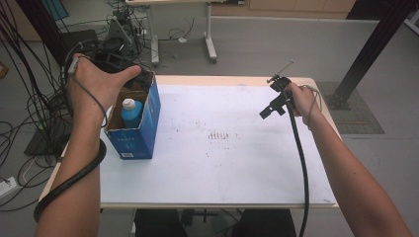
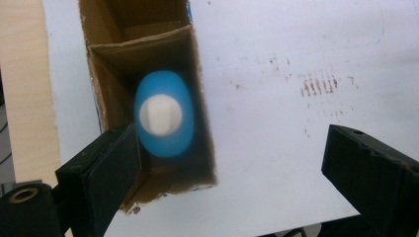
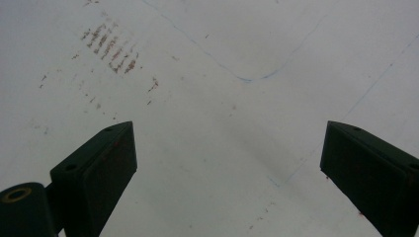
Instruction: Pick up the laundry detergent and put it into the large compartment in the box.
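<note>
A blue bottle (image 1: pixel 131 112) with a white cap stands upright inside an open-topped blue carton (image 1: pixel 141 136) at the table's left side. In the left gripper view the bottle (image 2: pixel 163 113) sits deep in the carton (image 2: pixel 148 49), seen from straight above. My left gripper (image 2: pixel 230 148) hangs over the carton with its jaws wide apart, and nothing touches either pad. A hand holds that gripper (image 1: pixel 116 61) above the carton's far end. My right gripper (image 1: pixel 272 106) hovers over the table's right side; in its own view the gripper (image 3: pixel 227 148) is open and empty above the white sheet.
A white sheet (image 1: pixel 222 163) with faint brown marks (image 1: pixel 220 135) covers the wooden table. Cables and equipment (image 1: pixel 44 98) crowd the floor at the left. A wheeled table leg (image 1: pixel 211 47) stands behind, and a black post (image 1: pixel 365 54) rises at the right.
</note>
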Motion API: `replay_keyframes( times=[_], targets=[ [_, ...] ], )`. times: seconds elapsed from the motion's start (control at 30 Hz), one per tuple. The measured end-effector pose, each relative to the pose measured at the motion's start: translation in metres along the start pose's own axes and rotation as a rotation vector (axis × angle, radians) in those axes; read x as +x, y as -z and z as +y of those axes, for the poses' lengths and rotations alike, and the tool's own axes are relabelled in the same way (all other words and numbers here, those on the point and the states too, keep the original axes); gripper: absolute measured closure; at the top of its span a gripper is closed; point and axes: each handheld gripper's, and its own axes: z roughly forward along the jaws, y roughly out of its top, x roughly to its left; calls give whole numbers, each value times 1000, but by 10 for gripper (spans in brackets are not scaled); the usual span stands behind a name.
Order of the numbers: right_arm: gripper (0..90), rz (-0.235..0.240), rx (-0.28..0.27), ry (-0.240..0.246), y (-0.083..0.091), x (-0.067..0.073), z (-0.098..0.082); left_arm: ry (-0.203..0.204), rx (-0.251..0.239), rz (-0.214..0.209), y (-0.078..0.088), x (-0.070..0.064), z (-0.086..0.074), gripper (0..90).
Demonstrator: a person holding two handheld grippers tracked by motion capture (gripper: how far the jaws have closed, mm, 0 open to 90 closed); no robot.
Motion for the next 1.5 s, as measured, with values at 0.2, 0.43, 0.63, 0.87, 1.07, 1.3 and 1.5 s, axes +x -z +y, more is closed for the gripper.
replay_keyframes(
  times=[0.2, 0.43, 0.63, 0.87, 1.07, 1.3, 1.5],
  targets=[
    [71, -5, -6, -4, 4, 2, -3, -22, 17, 9, 3, -10, -1, 64],
    [72, -15, -4, -2, 6, 4, -3, -78, 37, 2, 7, -27, -5, 52],
    [72, -15, -10, 2, 10, 7, -3, -130, 35, -12, 12, -45, -9, 50],
    [72, -11, -12, -1, 10, 8, -5, -187, 56, -25, 8, -66, -13, 51],
    [72, -10, -12, 1, 10, 9, -5, -223, 74, -32, 0, -78, -15, 50],
    [72, -6, -14, -1, 9, 8, -7, -269, 104, -49, -22, -96, -19, 51],
    [72, -3, -13, 1, 6, 9, -8, -292, 121, -65, -45, -106, -25, 53]
  ],
)
